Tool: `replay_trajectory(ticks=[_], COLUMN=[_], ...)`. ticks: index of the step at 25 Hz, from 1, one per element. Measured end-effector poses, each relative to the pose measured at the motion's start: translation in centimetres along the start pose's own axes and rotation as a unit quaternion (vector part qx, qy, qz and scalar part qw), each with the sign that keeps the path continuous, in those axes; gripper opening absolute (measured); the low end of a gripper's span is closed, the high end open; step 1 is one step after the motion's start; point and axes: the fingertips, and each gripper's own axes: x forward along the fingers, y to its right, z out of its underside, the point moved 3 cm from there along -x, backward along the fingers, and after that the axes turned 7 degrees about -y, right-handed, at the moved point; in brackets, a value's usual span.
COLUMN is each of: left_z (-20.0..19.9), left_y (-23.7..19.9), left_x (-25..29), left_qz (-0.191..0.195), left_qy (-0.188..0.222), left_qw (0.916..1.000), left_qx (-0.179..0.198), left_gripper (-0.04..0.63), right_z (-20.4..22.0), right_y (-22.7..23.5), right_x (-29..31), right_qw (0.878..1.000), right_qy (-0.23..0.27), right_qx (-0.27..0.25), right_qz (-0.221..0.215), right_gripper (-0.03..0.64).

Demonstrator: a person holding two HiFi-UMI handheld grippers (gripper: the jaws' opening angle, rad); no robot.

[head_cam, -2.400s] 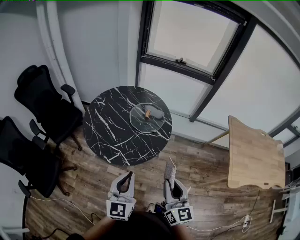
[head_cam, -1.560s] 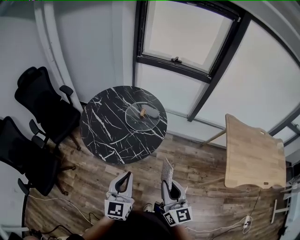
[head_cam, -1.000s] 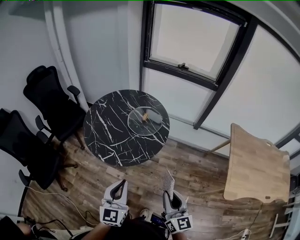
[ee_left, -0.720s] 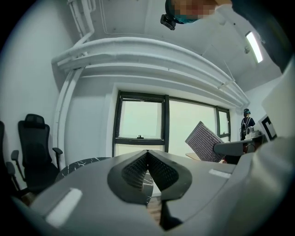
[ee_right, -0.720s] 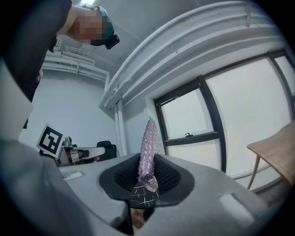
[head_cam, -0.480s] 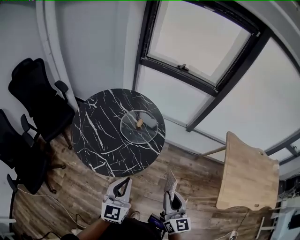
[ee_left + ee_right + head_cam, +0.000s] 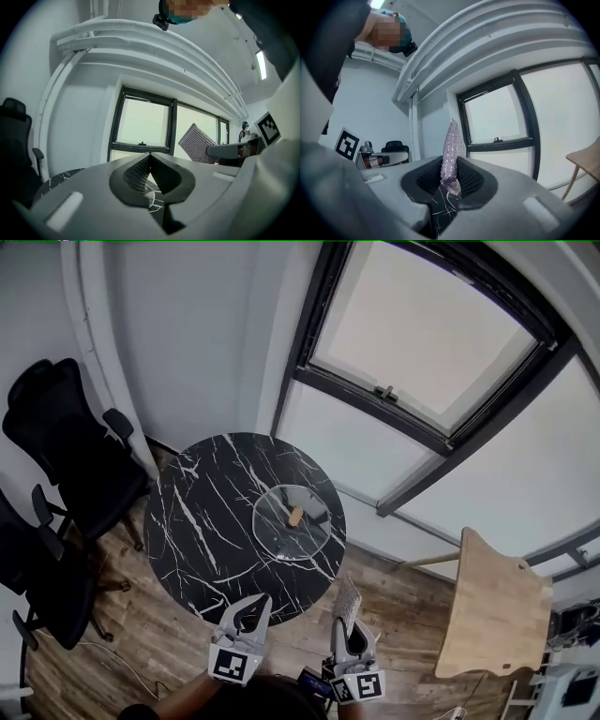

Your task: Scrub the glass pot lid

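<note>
Moved: left gripper (image 7: 261,601) and right gripper (image 7: 345,622) closer to the black marble table (image 7: 206,521) than half a second ago.
Left gripper: jaws together, nothing between them.
Right gripper: clamped on a silvery scrub pad (image 7: 348,596), standing upright.
Glass pot lid (image 7: 281,536): flat on the table, right of centre, wooden knob (image 7: 295,516) up, well ahead of both grippers.

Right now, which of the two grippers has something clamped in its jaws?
The right gripper: its jaws pinch a glittery scrubbing cloth that stands upright. The left gripper has its jaws shut on nothing.
</note>
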Motion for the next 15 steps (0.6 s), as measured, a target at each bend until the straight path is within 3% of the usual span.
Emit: replay_trajectory(ticks=[6, 11, 15], left_z=[0.1, 1.4, 1.9], left_y=[-5.1, -6.6, -7.1], left_x=[2.4, 4.0, 6.9], left_qz=[-0.006, -0.02, -0.035], left_qy=[-0.005, -0.016, -0.039], left_qw=[1.0, 0.9996, 0.9986], left_qx=[0.006, 0.015, -0.002], left_gripper=[0.003, 0.003, 0.003], right_z=[-0.9, -0.9, -0.4], right_y=[-0.4, 1.1, 3.7], right_x=[4.3, 6.8, 10.1], right_qw=[1.0, 1.0, 1.0], right_qy=[-0.003, -0.014, -0.027], right_qx=[-0.01, -0.011, -0.011], right_qz=[0.014, 0.01, 0.002], right_gripper=[0.077, 0.077, 0.077])
